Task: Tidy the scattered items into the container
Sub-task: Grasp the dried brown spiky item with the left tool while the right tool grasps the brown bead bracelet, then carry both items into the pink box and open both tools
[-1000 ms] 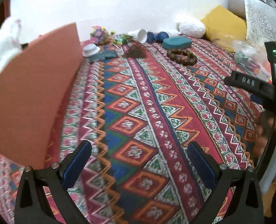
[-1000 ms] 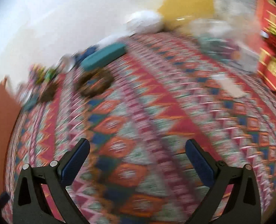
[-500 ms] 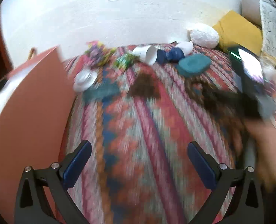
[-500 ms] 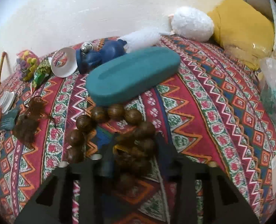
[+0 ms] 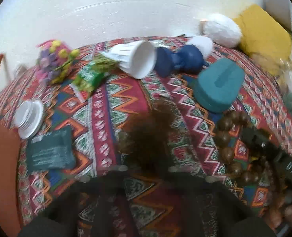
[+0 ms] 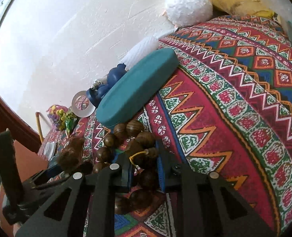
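My left gripper (image 5: 148, 166) is shut on a brown fuzzy tuft (image 5: 150, 136) lying on the patterned bedspread (image 5: 114, 106). The right wrist view shows the same tuft (image 6: 69, 154) at that gripper's tips. My right gripper (image 6: 144, 162) has its jaws closing on a string of brown wooden beads (image 6: 134, 130), with beads pressed between the blue pads (image 6: 160, 165). In the left wrist view the bead string (image 5: 225, 138) lies at the right under the right gripper (image 5: 252, 138). The orange container (image 5: 0, 158) stands at the left edge.
Toward the wall lie a teal case (image 5: 219, 85), a blue figure (image 5: 177, 61), a tipped white cup (image 5: 138, 61), a green packet (image 5: 90, 77) and toy flowers (image 5: 53, 63). White lids (image 5: 28, 118) and a dark green pouch (image 5: 49, 152) sit by the container. A yellow cushion (image 5: 264, 33) lies far right.
Both grippers moved across the bed toward the items by the wall. The left jaws went from wide open to shut on the tuft. The right jaws closed in on the beads.
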Available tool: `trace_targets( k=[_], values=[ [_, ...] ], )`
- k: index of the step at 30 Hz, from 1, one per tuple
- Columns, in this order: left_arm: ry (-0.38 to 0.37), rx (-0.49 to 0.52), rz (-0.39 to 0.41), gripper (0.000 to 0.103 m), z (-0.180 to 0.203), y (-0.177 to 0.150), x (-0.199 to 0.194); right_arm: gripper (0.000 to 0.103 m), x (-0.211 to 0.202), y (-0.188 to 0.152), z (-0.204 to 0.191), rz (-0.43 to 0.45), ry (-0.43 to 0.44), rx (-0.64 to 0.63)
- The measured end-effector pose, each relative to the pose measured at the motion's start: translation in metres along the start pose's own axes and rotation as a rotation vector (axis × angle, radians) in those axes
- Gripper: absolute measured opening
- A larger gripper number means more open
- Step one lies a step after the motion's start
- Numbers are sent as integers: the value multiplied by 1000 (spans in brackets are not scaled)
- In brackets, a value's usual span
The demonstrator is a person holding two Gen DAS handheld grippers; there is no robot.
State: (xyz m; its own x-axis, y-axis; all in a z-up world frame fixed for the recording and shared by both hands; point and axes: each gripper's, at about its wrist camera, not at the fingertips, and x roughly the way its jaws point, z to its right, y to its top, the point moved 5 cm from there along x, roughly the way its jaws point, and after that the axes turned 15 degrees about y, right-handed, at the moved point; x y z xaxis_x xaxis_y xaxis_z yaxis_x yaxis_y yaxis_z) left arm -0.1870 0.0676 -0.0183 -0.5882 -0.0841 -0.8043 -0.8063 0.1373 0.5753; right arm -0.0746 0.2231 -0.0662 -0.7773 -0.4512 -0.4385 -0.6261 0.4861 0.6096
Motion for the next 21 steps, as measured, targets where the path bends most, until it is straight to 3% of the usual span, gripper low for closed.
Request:
trace_targets(
  k=[3, 6, 9, 13, 18, 21],
  values=[
    [-57, -32, 26, 6, -14, -11, -45, 19, -2, 1, 0, 4, 17, 14],
    [-87, -26, 98, 6, -31, -39, -118, 19, -4, 0, 0, -10, 17, 19],
    [-68, -25, 196, 6, -59, -94, -213, 19, -21, -15, -6, -48, 11, 21],
    [-29, -42, 261, 7, -110, -173, -291, 18, -60, -53, -16, -105, 34, 10],
    [19, -142, 246, 7, -187, -238, -322, 18, -110, -89, -41, -186, 1, -47],
    [47, -222, 270, 7, -248, -237, -328, 18, -138, -89, -79, -178, 31, -109]
  ],
)
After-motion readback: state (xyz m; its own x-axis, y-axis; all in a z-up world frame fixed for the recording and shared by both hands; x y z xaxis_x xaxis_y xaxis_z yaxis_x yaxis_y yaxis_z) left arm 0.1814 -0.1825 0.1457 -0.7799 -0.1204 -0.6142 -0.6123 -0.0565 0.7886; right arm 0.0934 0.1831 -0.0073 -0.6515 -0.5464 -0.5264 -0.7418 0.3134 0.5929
